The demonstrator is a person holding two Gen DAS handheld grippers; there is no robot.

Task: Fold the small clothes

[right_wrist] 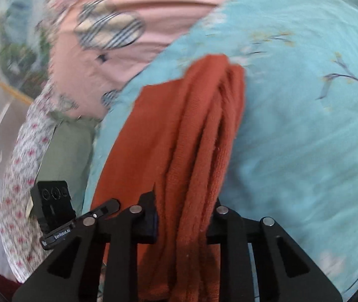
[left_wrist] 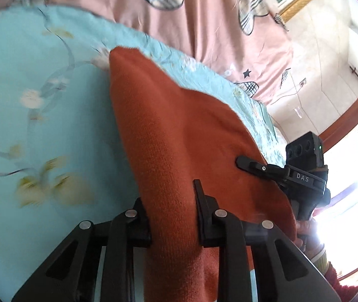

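A rust-orange knit garment (left_wrist: 164,130) hangs lifted above a light blue floral bedspread (left_wrist: 40,88). My left gripper (left_wrist: 172,201) is shut on one edge of it, cloth running between the fingers. My right gripper (right_wrist: 184,209) is shut on another edge, where the garment (right_wrist: 191,130) bunches into thick folds. The right gripper (left_wrist: 252,164) also shows in the left wrist view at the garment's right side. The left gripper (right_wrist: 103,209) shows in the right wrist view at the lower left.
A pink quilt with plaid patches (left_wrist: 204,20) lies behind the bedspread. A floral pillow (right_wrist: 25,166) and a green cloth (right_wrist: 65,151) lie at the bed's side. A bright window with a wooden frame (left_wrist: 355,151) is at the right.
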